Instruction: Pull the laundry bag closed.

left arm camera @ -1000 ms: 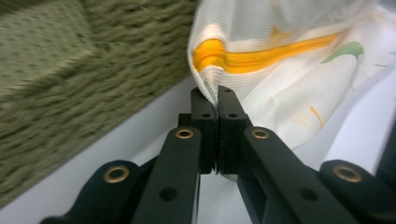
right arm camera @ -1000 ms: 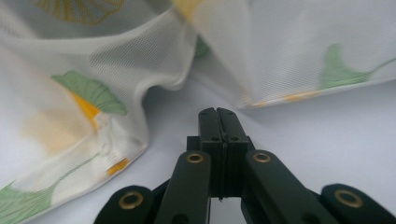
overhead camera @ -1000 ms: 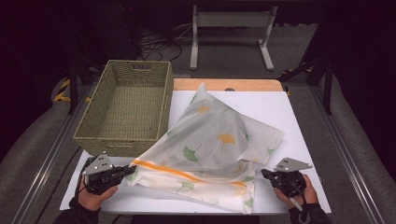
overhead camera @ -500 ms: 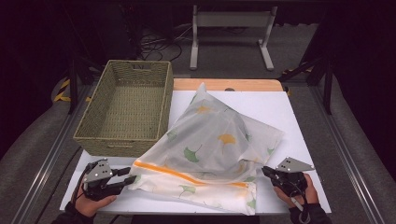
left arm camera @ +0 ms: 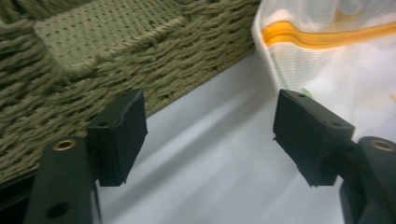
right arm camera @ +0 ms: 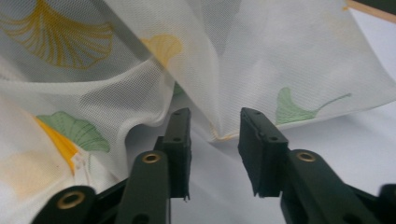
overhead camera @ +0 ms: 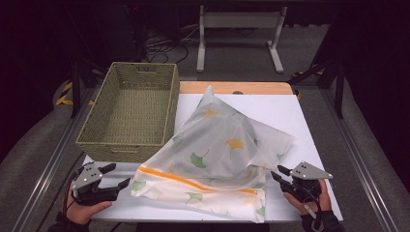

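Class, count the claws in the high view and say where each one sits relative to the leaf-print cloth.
2. The left claw is at the cloth's near-left corner, jaws open and apart from it. The right claw is at the cloth's right edge, jaws open.

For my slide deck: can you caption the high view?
Both grippers, left and right, have just opened beside a folded leaf-print cloth near a woven basket.

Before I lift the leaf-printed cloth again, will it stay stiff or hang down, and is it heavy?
The cloth will probably hang limp: it lies in soft folds and peaks. It looks light, since the mesh is thin and see-through. It may slide on the smooth white table, so a pinch at an edge seems safer than a push.
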Tool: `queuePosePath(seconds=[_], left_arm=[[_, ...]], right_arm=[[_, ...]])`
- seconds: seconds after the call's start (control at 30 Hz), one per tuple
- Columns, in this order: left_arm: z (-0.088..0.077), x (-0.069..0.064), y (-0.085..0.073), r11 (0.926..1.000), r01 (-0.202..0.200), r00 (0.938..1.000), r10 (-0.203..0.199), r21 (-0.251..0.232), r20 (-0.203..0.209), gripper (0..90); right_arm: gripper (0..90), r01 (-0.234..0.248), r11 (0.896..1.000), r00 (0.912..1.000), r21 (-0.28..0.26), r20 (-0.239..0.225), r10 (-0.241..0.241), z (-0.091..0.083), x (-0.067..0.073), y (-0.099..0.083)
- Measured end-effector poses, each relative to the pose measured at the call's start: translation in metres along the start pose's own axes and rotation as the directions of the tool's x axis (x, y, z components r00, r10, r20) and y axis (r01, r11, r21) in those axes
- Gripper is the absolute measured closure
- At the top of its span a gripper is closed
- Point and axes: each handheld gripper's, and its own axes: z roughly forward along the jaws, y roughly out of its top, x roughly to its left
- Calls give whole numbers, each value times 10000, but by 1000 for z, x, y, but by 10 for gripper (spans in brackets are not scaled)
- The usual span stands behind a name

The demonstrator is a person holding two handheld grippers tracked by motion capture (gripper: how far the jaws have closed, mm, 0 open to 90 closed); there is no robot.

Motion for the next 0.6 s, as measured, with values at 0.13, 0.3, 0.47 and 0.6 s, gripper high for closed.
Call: queuePosePath(seconds=[0.13,0.3,0.47,0.6], left_arm=[[4,4,0,10000,69,9996,-68,20,-285,216],[7,7,-1,9999,139,9991,-142,-66,-398,173],[10,11,-3,9995,327,9978,-327,-18,-579,147],[11,14,-5,9990,446,9967,-450,-71,-669,128]], right_arm=[[542,-84,9998,9996,-157,277,88,0,-3,1],[413,-270,9993,9966,-277,772,291,1,-8,1],[331,-449,9980,9930,-440,1068,494,0,-13,-3],[287,-499,9980,9892,-400,1357,549,0,-16,-6]])
